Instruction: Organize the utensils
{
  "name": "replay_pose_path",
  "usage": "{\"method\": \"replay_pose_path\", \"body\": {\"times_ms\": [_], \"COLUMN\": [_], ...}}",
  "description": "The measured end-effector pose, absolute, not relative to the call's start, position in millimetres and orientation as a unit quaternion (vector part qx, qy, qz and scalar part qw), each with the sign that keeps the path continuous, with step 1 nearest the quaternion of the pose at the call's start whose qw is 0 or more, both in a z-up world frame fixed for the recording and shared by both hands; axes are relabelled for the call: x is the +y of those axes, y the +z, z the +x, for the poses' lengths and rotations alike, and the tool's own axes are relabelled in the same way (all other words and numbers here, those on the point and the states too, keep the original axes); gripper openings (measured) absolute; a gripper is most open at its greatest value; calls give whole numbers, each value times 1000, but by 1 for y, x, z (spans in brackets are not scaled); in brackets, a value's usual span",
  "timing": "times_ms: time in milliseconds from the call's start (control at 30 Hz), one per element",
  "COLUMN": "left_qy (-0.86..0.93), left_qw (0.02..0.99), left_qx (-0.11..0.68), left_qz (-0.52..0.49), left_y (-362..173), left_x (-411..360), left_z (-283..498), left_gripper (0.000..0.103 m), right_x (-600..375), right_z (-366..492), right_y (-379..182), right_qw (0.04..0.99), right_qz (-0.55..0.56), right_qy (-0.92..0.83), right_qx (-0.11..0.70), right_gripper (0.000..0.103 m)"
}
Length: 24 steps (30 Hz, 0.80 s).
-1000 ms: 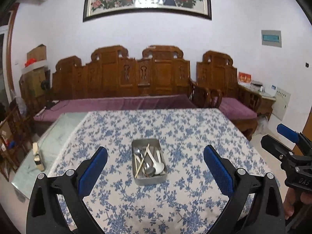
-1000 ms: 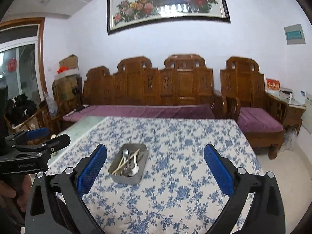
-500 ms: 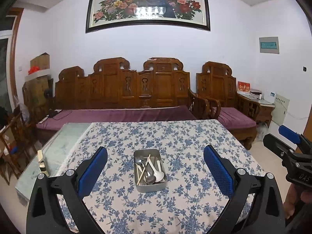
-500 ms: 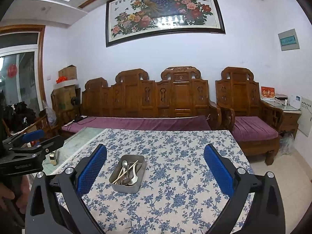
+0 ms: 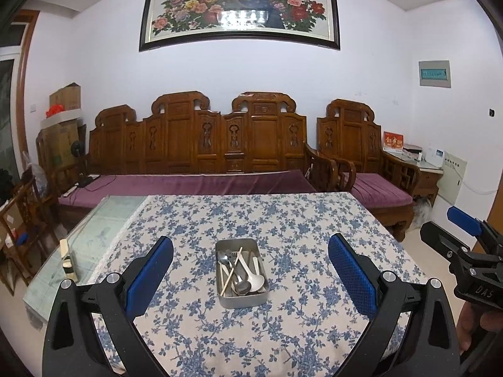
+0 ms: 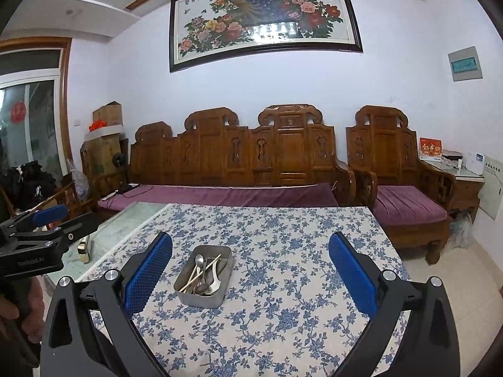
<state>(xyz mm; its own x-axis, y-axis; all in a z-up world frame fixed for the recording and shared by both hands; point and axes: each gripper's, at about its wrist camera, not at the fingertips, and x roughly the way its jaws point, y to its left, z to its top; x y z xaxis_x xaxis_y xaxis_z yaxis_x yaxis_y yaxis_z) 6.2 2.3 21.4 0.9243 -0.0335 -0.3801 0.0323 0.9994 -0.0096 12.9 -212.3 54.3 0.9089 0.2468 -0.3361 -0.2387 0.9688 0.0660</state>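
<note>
A grey metal tray (image 5: 242, 297) stands in the middle of the table on a blue floral cloth (image 5: 283, 226). It holds several utensils: metal spoons (image 5: 225, 259), wooden chopsticks (image 5: 232, 271) and a white spoon (image 5: 254, 278). The tray also shows in the right wrist view (image 6: 201, 298). My left gripper (image 5: 250, 275) is open and empty, held well back above the near table edge. My right gripper (image 6: 250, 275) is open and empty, also back from the tray. Each gripper shows at the edge of the other's view.
A bare glass strip (image 5: 103, 235) of the table lies left of the cloth, with a small block (image 5: 67, 259) on it. A carved wooden sofa (image 5: 201, 144) with purple cushions stands behind the table. An armchair (image 5: 361, 157) stands at the right.
Both grippers have pulled back and tilted up, so the tray looks smaller and more of the wall and painting shows. The jaws stay open. The tray has not moved.
</note>
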Motion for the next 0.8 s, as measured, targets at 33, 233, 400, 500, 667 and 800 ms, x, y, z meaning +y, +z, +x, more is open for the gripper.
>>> {"method": "replay_pose_path", "body": {"times_ms": [33,233,400,500,667,800], "left_qy": [-17,-16,-16,-15,-14,-15], "left_qw": [981,981,981,981,982,982], "left_qx": [194,192,192,192,191,191], "left_qz": [-1,-2,-2,-1,1,0], "left_y": [21,21,21,21,20,20], "left_x": [2,1,1,0,0,0], "left_z": [6,6,6,6,5,5], "left_gripper": [95,95,95,95,95,95], "right_x": [-212,-211,-210,-210,-208,-209], "right_z": [13,13,14,14,15,15], "right_y": [55,52,52,52,52,52], "right_qw": [977,977,977,977,977,977], "right_qz": [12,14,14,14,15,15], "right_qy": [125,124,123,123,121,122], "right_qx": [174,174,174,174,173,173], "right_gripper": [100,100,100,100,100,100]}}
